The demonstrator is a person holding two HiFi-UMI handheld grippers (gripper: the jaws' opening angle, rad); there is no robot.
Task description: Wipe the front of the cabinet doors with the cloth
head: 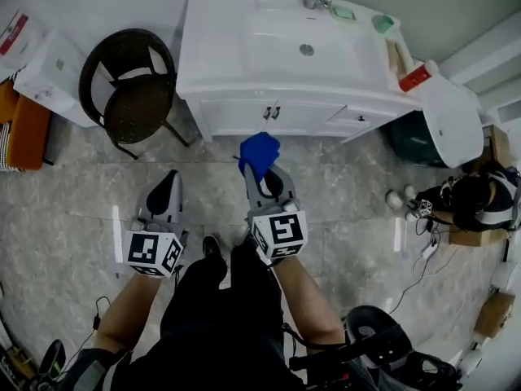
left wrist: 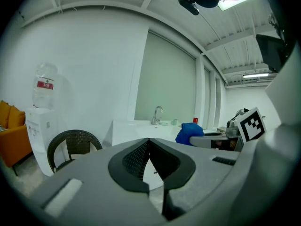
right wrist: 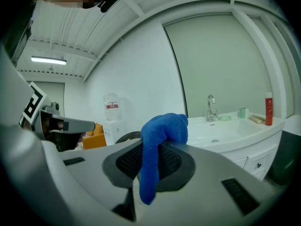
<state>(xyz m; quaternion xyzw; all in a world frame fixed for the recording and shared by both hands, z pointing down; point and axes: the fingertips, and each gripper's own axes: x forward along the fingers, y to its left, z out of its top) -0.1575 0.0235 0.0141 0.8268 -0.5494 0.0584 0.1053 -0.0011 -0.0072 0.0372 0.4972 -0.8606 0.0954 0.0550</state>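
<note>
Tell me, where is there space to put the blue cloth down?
The blue cloth could go on the white counter, which is bare left of the basin. The floor in front of the cabinet is open too. The counter's right end is crowded, with the red bottle and cup.

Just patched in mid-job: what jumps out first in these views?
The bright blue fluffy cloth stands out, clamped in the right gripper just short of the white vanity cabinet doors. Beside it the left gripper hangs shut and empty, and a dark round wicker chair stands left of the cabinet.
</note>
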